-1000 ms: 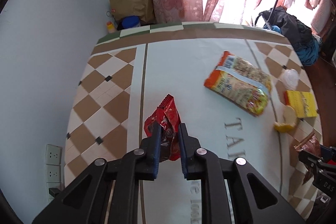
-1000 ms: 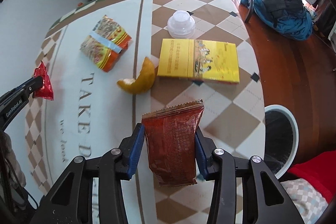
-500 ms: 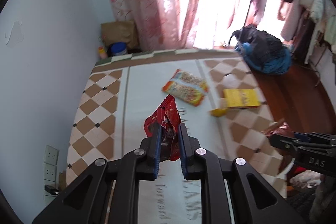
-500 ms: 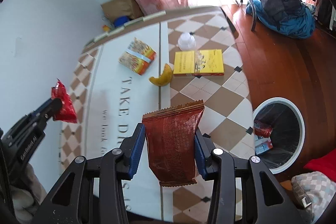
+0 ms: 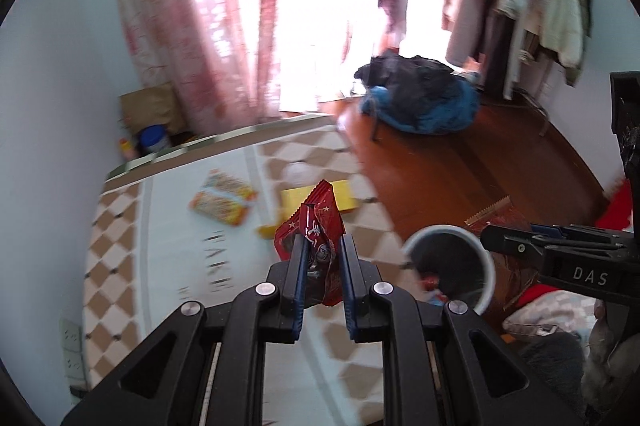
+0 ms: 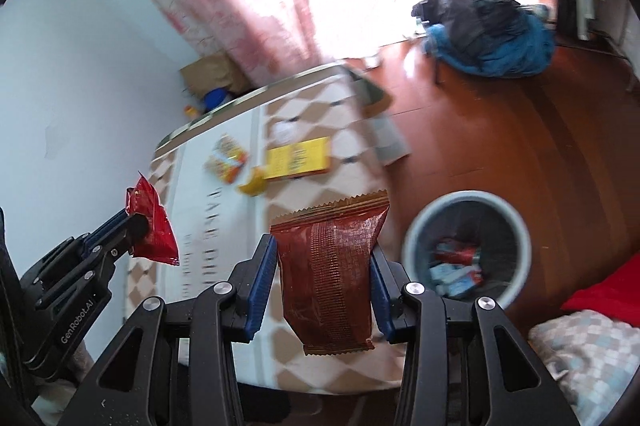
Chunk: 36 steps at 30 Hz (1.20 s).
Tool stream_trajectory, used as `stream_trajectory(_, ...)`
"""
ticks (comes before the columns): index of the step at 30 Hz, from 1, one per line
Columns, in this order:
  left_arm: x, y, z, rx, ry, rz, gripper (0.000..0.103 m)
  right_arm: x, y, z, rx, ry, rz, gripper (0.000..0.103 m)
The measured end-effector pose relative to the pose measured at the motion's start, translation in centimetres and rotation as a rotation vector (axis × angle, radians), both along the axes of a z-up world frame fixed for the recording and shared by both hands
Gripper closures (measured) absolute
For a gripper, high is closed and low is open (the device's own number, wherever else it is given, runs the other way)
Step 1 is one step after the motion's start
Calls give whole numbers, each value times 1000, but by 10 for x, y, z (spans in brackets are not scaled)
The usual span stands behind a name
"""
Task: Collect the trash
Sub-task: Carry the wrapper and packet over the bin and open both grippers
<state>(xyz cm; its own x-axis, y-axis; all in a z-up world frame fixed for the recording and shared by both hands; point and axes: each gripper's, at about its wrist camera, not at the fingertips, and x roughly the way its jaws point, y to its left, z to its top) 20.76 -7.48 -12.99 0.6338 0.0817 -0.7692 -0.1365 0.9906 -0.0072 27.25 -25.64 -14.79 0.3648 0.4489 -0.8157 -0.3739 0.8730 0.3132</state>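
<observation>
Left gripper (image 5: 323, 254): clamped on crumpled red foil wrapper (image 5: 314, 226)
Right gripper (image 6: 323, 266): gripping flat brown foil snack packet (image 6: 328, 262)
Bin: round grey trash bin (image 6: 516, 226), on floor right of right gripper

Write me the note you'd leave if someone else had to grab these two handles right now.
Left gripper: shut on the red wrapper, held in the air.
Right gripper: shut on the brown wrapper, held up near the bin.
Done: the bin already holds some trash.
Left: drop both wrappers in; then the noodle packet, orange peel, yellow box and clear lid on the table.
</observation>
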Motion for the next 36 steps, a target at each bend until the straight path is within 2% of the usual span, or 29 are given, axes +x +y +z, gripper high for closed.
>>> stream_trajectory(5, 43, -62, -22, -51, 40, -108, 91, 22, -67, -17, -29, 21, -108, 58)
stream_trajectory(9, 81, -109, -53, -82, 108, -172, 91, 46, -123, -50, -51, 86, -202, 58)
stream_trajectory(15, 127, -158, -107, -101, 216, -233, 90, 81, -178, -104, -53, 184, -291, 58)
stream_trajectory(17, 142, -167, -125, -131, 254, -241, 90, 92, -186, -120, -52, 210, -303, 58)
stream_trajectory(20, 164, -168, -152, -232, 324, -256, 90, 109, -196, -151, -40, 271, -317, 58)
stream_trajectory(25, 198, -164, -193, -352, 452, -243, 90, 136, -203, -206, -18, 380, -332, 58)
stream_trajectory(28, 208, -163, -204, -380, 495, -230, 90, 145, -203, -234, -11, 433, -334, 58)
stream_trajectory(31, 216, -164, -212, -372, 530, -220, 88, 152, -204, -259, 11, 489, -351, 57)
stream_trajectory(32, 218, -164, -214, -369, 541, -217, 78, 154, -204, -264, 18, 503, -360, 56)
stream_trajectory(33, 218, -165, -215, -362, 547, -214, 61, 155, -205, -271, 24, 518, -368, 55)
stream_trajectory(35, 215, -164, -215, -359, 550, -211, 39, 157, -205, -280, 29, 538, -374, 45)
stream_trajectory(36, 215, -164, -215, -357, 554, -211, 37, 157, -205, -282, 26, 546, -375, 41)
